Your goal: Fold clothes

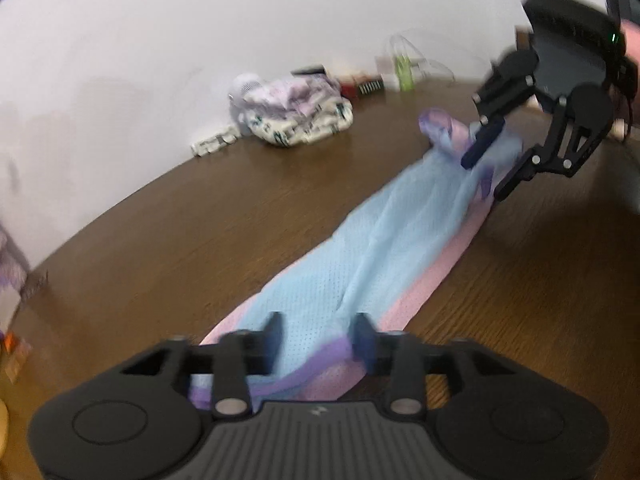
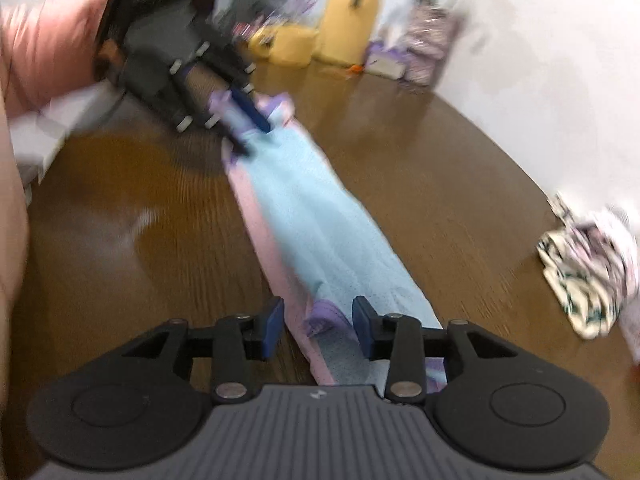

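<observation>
Left tool [image 1: 318,338] spread astride garment [image 1: 400,232] end, right tool [image 1: 486,176] opposite end

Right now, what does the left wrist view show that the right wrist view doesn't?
Only the left wrist view: a clear bag with something green and small dark boxes along the wall.

Only the right wrist view: yellow containers, a patterned bag, a pink sleeve.

Both: the blue-and-pink garment stretched long on the wooden table, the left gripper and right gripper open around its opposite ends, and the patterned clothes pile.
</observation>
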A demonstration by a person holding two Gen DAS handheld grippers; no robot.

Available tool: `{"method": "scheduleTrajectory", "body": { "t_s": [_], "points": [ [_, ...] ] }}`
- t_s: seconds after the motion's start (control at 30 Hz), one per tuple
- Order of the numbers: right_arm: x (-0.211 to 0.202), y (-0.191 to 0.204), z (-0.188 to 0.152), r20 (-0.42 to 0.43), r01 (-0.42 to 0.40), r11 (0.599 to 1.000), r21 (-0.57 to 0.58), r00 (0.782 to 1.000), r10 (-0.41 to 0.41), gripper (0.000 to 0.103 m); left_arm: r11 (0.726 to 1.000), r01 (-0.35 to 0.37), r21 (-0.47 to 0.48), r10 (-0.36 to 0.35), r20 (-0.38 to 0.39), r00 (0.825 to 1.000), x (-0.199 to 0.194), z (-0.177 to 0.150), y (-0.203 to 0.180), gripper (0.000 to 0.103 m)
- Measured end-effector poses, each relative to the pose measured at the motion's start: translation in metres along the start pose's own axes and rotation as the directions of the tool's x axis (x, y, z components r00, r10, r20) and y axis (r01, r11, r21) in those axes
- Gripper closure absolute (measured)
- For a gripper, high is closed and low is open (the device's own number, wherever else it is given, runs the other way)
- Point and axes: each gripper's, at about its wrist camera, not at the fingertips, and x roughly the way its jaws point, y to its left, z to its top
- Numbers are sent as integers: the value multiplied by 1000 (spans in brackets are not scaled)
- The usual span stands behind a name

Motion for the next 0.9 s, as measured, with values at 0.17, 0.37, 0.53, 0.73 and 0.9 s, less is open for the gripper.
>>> {"method": "scheduleTrajectory", "body": {
  "t_s": [0.17,0.37,0.53,0.73,0.9],
  "points": [
    [1,-17,1,51,-10,986,166,999,2,63,977,24,-212,-4,94,996,-15,6,28,47],
    [2,-38,1,110,-33,933,358,994,-7,63,906,-207,-369,189,-86,978,3,9,53,47],
    [13,-34,-5,88,-21,919,394,996,-14,63,798,-270,-539,191,-197,961,17,-6,85,48],
    [14,-26,-14,81,-3,917,398,996,-32,58,677,-223,-702,115,-198,973,17,-28,119,62],
    [14,-20,-17,84,11,921,390,995,-47,58,635,-235,-736,129,-199,972,25,-28,129,101]
  ]
}}
